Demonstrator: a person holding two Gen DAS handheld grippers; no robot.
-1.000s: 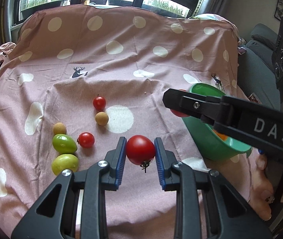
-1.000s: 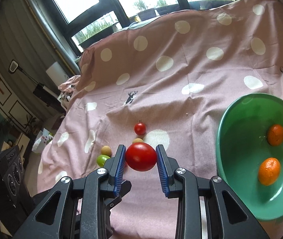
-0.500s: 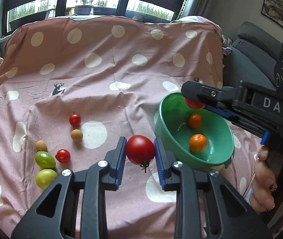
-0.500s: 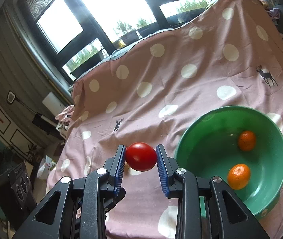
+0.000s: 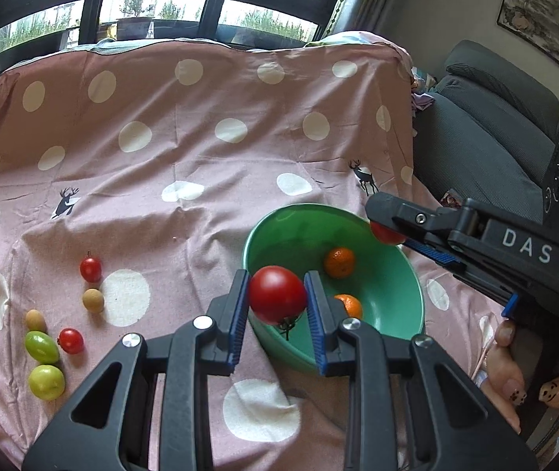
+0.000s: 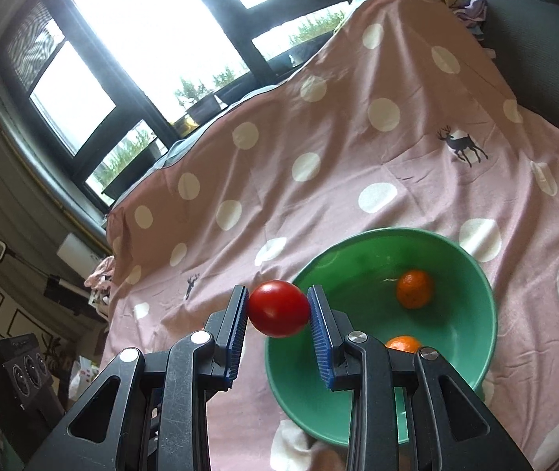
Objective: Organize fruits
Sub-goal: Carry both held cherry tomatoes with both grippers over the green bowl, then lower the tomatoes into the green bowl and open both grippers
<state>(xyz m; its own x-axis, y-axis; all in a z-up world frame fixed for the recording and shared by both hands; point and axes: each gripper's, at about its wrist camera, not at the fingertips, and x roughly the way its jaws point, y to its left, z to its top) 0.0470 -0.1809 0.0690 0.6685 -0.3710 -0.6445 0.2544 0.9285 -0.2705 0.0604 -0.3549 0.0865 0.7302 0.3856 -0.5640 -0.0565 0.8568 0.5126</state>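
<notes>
Red tomatoes (image 5: 277, 294) (image 6: 278, 308) sit clamped between both jaws (over the green bowl (image 5: 409, 274)).

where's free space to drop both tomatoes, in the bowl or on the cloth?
Green bowl: the left half of its floor is bare; two oranges sit along its right side. The cloth is bare from the bowl back toward the window. Crowded: the near-left corner, where cherry tomatoes and green fruits cluster.
</notes>
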